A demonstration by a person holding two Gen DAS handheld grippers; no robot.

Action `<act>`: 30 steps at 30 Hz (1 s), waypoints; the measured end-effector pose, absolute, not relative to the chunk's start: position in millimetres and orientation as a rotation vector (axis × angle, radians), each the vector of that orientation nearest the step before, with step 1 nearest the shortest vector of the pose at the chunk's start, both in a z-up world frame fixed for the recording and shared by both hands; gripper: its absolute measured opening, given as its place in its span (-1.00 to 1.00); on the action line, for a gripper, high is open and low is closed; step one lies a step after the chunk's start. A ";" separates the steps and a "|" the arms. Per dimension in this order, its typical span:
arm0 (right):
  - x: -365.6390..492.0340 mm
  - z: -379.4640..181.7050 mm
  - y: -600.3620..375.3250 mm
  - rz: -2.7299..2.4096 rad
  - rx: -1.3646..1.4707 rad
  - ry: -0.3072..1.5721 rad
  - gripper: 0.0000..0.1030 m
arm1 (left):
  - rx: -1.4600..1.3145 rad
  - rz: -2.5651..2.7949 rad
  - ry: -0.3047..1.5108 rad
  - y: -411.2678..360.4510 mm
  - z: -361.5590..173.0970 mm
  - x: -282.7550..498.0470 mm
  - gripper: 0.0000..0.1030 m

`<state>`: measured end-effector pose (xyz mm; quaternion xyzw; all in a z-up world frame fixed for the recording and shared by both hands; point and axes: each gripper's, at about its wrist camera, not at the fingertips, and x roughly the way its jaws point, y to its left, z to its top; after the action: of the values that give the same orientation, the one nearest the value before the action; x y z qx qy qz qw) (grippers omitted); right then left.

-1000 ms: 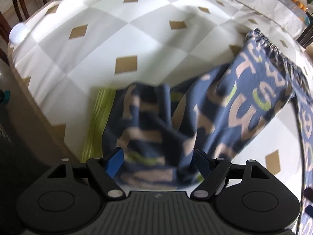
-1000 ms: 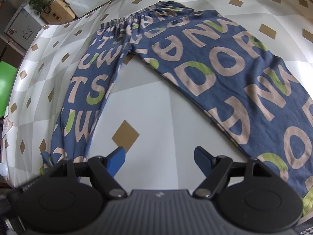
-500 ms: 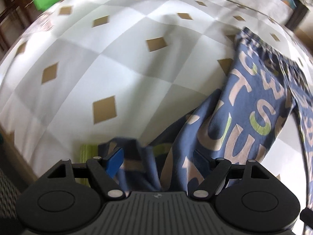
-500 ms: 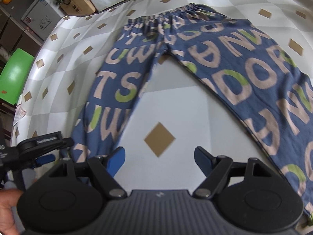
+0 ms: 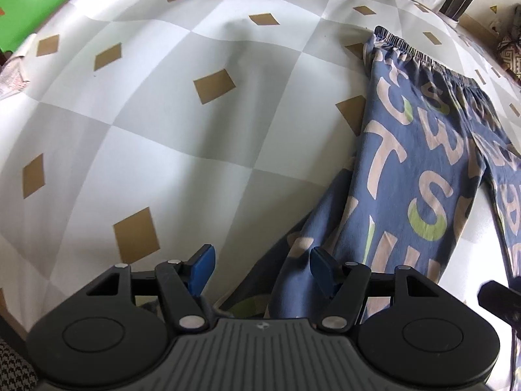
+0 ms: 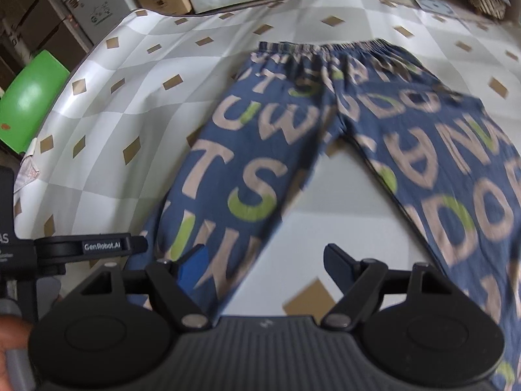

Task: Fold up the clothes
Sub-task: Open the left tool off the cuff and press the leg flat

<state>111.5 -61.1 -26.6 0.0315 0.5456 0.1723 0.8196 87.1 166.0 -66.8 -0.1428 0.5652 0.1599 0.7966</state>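
A pair of blue cotton trousers printed with large beige and lime letters (image 6: 325,150) lies spread on the bench, which is covered by a white and grey checked cloth with brown diamonds (image 5: 156,137). The left wrist view shows what the right cannot: the near end of one trouser leg is rumpled and folded back on itself, with a lime cuff showing just under the left tongs (image 5: 259,268). Their blue pads are closing with that bunched cloth between them, the right-hand pad against the fabric, the left-hand one over bare cloth, so nothing is pinched yet. The right wrist view alone shows both legs parting from the gathered elastic waistband (image 6: 329,47) at the far side, with a bare wedge of bench between them. The right tongs (image 6: 265,260) hang spread wide over that wedge, their left pad above the edge of the left leg, holding nothing. A wide open stretch of bench lies left of the trousers, reaching its rounded left edge, beyond which stands a bright green plastic chair (image 6: 27,104).
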 end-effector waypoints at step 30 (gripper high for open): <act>146.8 -81.5 -26.4 0.425 -0.102 1.236 0.56 | -0.390 0.530 1.227 201.1 -80.9 86.8 0.30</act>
<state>146.8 -26.4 -81.5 -0.0473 0.5748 0.1978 0.7927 86.8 201.1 -80.9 -0.1794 0.5650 0.2440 0.7675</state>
